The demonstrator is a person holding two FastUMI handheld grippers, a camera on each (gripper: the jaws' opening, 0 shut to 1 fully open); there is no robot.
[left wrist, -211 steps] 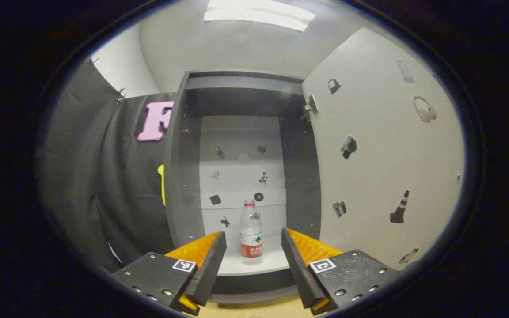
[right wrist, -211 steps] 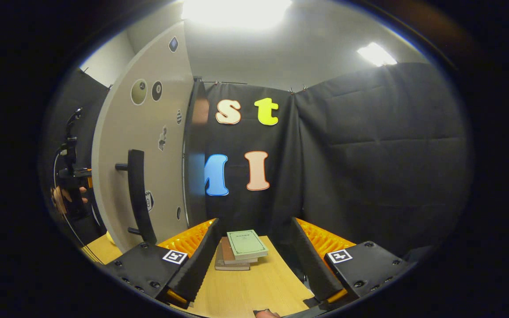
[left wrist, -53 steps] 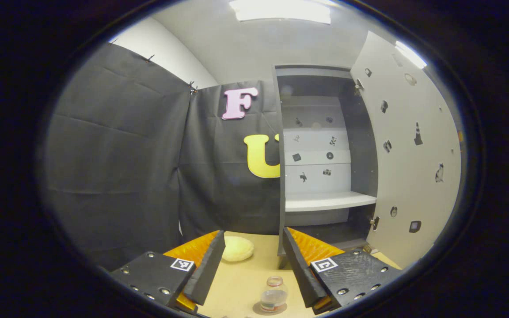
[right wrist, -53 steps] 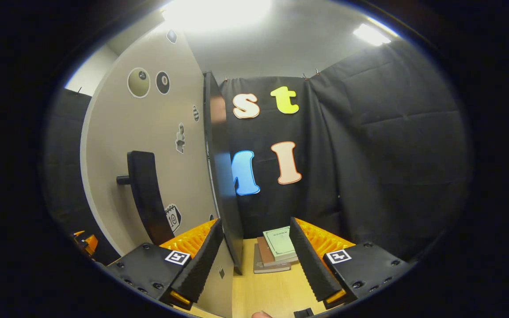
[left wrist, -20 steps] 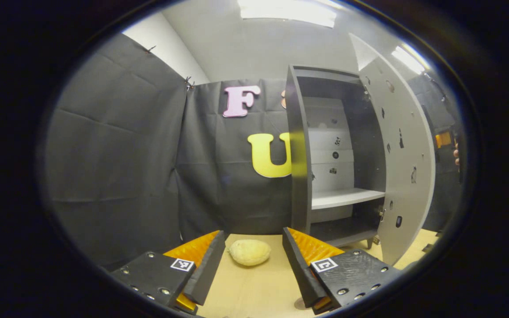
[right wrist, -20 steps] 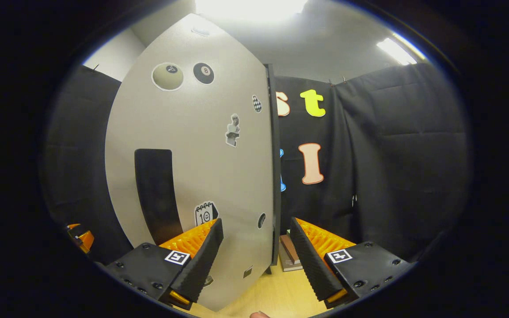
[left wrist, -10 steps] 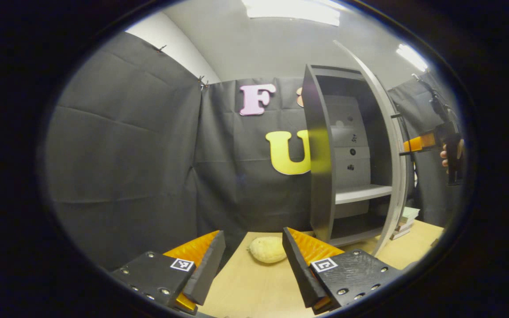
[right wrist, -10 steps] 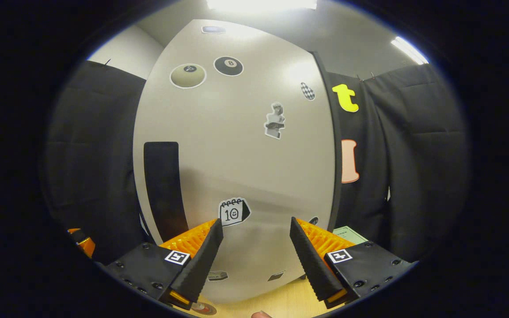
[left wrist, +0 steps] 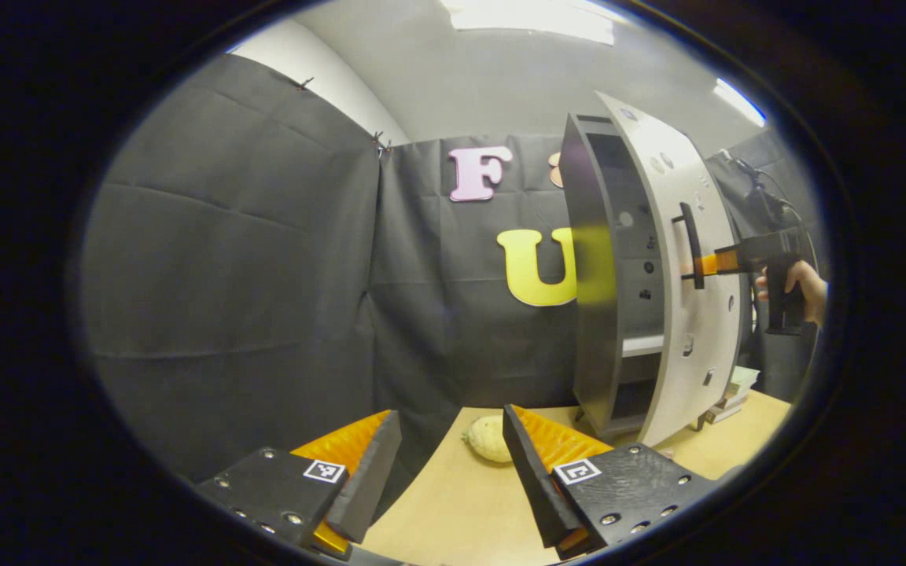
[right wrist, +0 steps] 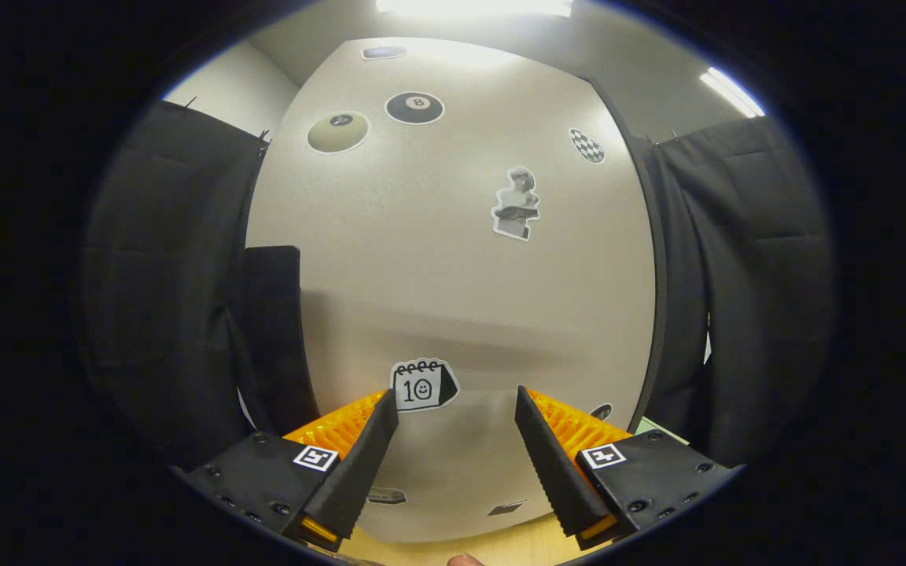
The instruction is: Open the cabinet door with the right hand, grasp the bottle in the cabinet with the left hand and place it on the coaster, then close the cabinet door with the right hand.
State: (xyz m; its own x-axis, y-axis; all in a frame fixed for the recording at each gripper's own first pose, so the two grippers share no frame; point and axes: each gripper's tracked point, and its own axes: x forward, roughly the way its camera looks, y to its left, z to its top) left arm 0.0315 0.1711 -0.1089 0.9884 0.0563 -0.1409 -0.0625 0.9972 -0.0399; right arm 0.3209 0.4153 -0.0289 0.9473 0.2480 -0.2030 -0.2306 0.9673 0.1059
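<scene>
Now, my right gripper [right wrist: 453, 440]: fingers spread wide and holding nothing, tips right up against the outer face of the cabinet door [right wrist: 453, 259]; from the left gripper view it [left wrist: 705, 263] reaches toward the door handle [left wrist: 689, 245], with the holding hand [left wrist: 795, 283] behind it.
My left gripper [left wrist: 449, 464]: fingers wide apart, nothing between them, hovering low over the table [left wrist: 453, 503].
Door: nearly shut, with a narrow gap showing a sliver of the shelf [left wrist: 642, 346] inside the cabinet [left wrist: 594, 275].
Bottle: I cannot see it, nor the coaster, so I cannot say from here where it sits.
Done, as I judge it: the left gripper is free and drawn away from the cabinet, so the bottle work is likely behind me, though I cannot confirm it.
Left to do: press the door the last bit until it meets the cabinet frame.
Count: two grippers, one cabinet, one door, one handle, one shelf visible.
Other things: one pale rounded lump [left wrist: 488, 438] on the table beside my left fingers, one small stack of books [left wrist: 728, 389] behind the cabinet.
</scene>
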